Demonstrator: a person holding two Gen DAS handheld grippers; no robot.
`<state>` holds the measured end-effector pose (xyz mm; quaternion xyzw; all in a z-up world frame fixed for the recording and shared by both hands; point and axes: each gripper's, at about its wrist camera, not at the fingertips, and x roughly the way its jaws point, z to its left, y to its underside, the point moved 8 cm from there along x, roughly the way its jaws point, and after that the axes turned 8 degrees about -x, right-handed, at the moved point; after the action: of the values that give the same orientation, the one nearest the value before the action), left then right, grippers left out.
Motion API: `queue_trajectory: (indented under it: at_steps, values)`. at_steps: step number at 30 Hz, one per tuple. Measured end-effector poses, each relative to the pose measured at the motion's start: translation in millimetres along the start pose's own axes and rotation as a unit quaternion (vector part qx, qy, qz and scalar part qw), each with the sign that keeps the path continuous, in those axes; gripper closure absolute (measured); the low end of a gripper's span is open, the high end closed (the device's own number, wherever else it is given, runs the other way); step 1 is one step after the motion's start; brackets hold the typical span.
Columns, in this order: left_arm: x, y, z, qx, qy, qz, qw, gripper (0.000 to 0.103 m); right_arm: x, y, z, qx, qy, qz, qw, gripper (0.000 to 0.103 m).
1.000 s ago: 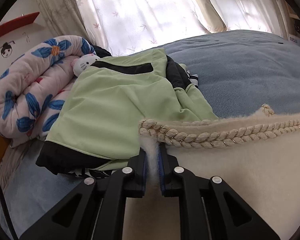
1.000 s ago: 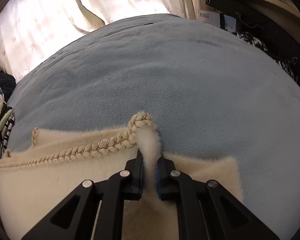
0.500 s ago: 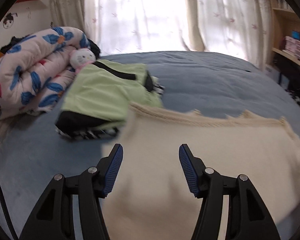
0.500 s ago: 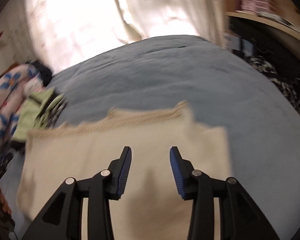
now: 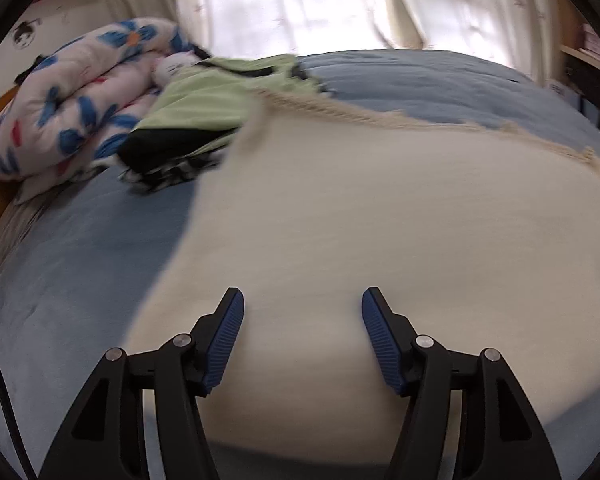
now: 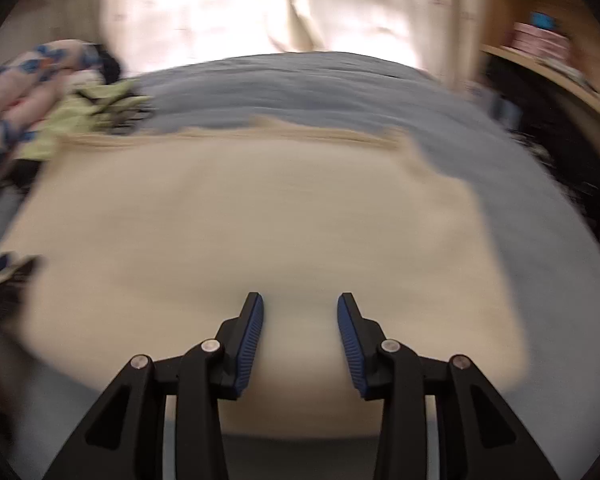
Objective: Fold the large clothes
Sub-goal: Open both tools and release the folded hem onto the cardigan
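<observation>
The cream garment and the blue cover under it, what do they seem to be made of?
The cream garment looks like soft fleece or plush knit: matte, fuzzy surface, with a braided cord trim along its far edge. The blue cover looks like short-pile velvety fabric, with a faint sheen and shading. Motion blur leaves both uncertain.

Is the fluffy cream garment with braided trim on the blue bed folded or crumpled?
Folded: the fluffy cream garment lies flat as a neat rectangle, braided trim along its far edge.
</observation>
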<state>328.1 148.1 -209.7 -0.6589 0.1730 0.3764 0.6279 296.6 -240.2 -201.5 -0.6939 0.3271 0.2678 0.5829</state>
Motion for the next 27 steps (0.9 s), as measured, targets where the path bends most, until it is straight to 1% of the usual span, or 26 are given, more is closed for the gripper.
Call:
queue_trajectory:
  at_steps: [1, 2, 3, 4, 5, 6, 8, 10, 12, 16, 21, 23, 25, 27]
  values:
    - [2.3, -0.2, 13.9, -0.015, 0.0, 0.005, 0.9999, 0.041, 4.6, 10.1, -26.4, 0.032, -0.001, 0.002, 0.999, 0.065]
    - [3.9, 0.5, 25.5, -0.031, 0.004, 0.01, 0.9995, 0.041, 4.4, 15.3, -41.0, 0.058, -0.02, -0.007, 0.998, 0.066]
    - [4.5, 1.7, 40.1, -0.052, 0.025, 0.013, 0.9982, 0.044, 3.3, 19.5, -53.0, 0.084, -0.04, -0.017, 0.996, 0.071]
    - [2.8, 2.9, 45.6, -0.061, 0.037, 0.012, 0.9974, 0.049, 1.1, 24.6, -63.9, 0.111, -0.048, -0.026, 0.992, 0.084]
    - [1.0, 4.0, 50.3, -0.066, 0.04, 0.009, 0.997, 0.05, 0.4, 26.4, -67.4, 0.121, -0.05, -0.03, 0.991, 0.086]
    - [-1.1, 5.3, 51.5, -0.067, 0.04, 0.006, 0.9969, 0.05, -0.6, 27.9, -68.5, 0.13, -0.053, -0.036, 0.989, 0.086]
    - [-4.6, 9.2, 51.7, -0.065, 0.033, -0.004, 0.9973, 0.05, -0.9, 30.3, -66.9, 0.138, -0.048, -0.045, 0.988, 0.086]
    - [-4.9, 8.5, 48.3, -0.057, 0.022, -0.01, 0.9981, 0.05, 0.2, 28.0, -61.8, 0.127, -0.037, -0.049, 0.99, 0.083]
    - [-3.2, 6.4, 46.5, -0.054, 0.016, -0.013, 0.9983, 0.05, -1.2, 29.1, -58.2, 0.119, -0.028, -0.05, 0.991, 0.083]
    - [-1.0, 4.3, 46.9, -0.057, 0.021, -0.01, 0.9981, 0.05, 1.3, 28.9, -67.7, 0.123, -0.034, -0.051, 0.99, 0.083]
    - [-1.0, 3.1, 45.1, -0.059, 0.027, 0.0, 0.9979, 0.047, -1.9, 30.3, -66.4, 0.12, -0.03, -0.049, 0.991, 0.081]
    - [-1.8, 2.1, 44.6, -0.062, 0.03, 0.009, 0.9976, 0.046, -3.4, 29.4, -62.6, 0.116, -0.031, -0.046, 0.992, 0.077]
    - [-5.3, 2.3, 44.6, -0.069, 0.037, 0.019, 0.9968, 0.042, -6.9, 28.4, -58.3, 0.114, -0.033, -0.041, 0.992, 0.067]
    - [-11.1, 2.9, 45.5, -0.076, 0.042, 0.029, 0.9958, 0.04, -12.9, 28.5, -55.3, 0.116, -0.031, -0.034, 0.992, 0.063]
